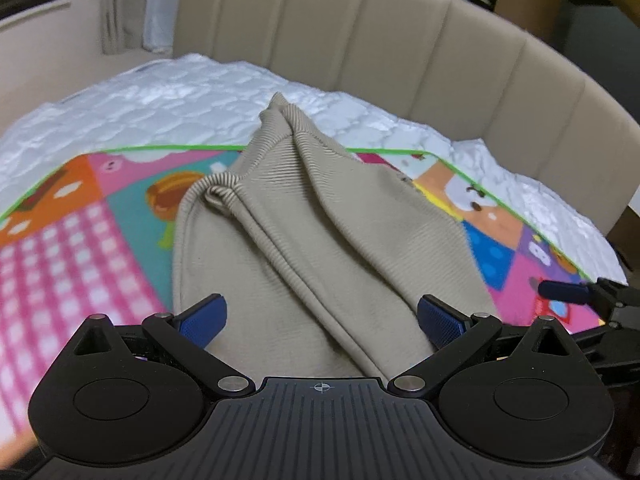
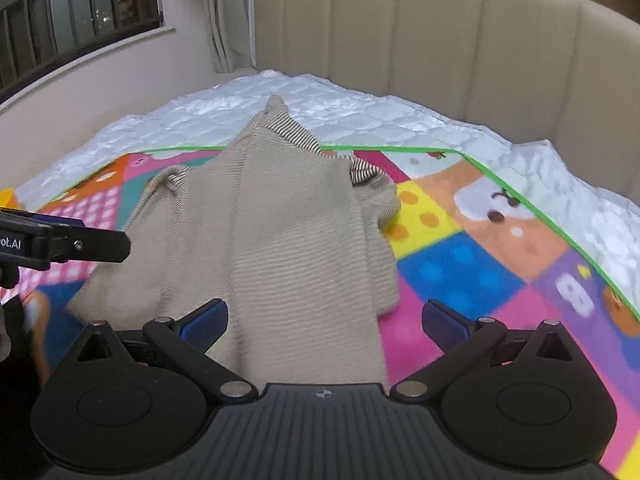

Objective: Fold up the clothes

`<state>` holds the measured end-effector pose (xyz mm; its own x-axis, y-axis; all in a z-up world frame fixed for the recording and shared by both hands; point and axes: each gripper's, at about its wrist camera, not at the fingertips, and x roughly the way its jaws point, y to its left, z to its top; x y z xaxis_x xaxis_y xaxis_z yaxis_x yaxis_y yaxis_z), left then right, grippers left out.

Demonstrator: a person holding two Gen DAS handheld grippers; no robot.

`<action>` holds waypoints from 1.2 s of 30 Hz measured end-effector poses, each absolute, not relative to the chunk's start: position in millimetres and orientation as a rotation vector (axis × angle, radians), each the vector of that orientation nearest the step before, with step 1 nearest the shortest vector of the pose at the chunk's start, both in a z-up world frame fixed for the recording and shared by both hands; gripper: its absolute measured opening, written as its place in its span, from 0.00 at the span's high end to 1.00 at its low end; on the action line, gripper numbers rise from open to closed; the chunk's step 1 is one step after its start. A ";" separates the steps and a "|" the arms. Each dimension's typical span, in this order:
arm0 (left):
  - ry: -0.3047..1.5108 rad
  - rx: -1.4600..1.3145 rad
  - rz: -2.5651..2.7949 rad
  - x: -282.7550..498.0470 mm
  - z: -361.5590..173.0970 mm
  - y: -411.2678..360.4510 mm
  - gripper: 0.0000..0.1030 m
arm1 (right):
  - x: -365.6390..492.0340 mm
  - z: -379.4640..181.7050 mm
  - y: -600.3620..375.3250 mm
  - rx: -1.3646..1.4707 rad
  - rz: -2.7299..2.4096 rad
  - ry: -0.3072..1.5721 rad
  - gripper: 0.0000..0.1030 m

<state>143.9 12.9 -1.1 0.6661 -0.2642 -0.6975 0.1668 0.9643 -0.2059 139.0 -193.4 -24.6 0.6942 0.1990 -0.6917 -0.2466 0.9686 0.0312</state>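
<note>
A beige ribbed knit garment [image 1: 320, 240] lies crumpled on a colourful patchwork play mat [image 1: 80, 248] edged in green, spread over a white quilted mattress cover [image 1: 160, 96]. Beyond stands a beige padded headboard [image 1: 400, 40] with vertical channels. The garment's cloth is finely corded; a rolled ribbed hem runs diagonally across it, and its far end rises to a peak. In the right wrist view a dark-and-light striped lining [image 2: 360, 170] shows at its far right edge. The left gripper [image 1: 320, 320] hovers over the garment's near end, jaws wide apart, blue textured pads [image 1: 204, 318] bare. The right gripper [image 2: 322, 322] hangs likewise over the near right part, jaws apart, holding nothing.
</note>
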 end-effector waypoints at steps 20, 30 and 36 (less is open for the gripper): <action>1.035 -0.198 -0.171 234.2 -72.3 74.8 0.02 | 276.2 -80.8 -190.6 0.144 0.252 0.996 0.06; 1.115 -0.030 -0.227 202.3 -66.5 39.5 0.31 | 210.7 -68.7 -212.8 0.167 0.336 1.080 0.62; 1.256 0.040 -0.395 141.7 -62.7 8.8 0.33 | 147.4 -56.8 -231.5 0.050 0.343 1.166 0.62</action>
<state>141.7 8.8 -62.7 0.2520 -0.2683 -0.9298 0.3119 0.9320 -0.1844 147.4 -231.5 -56.8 0.3481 0.2903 -0.8914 -0.2388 0.9469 0.2151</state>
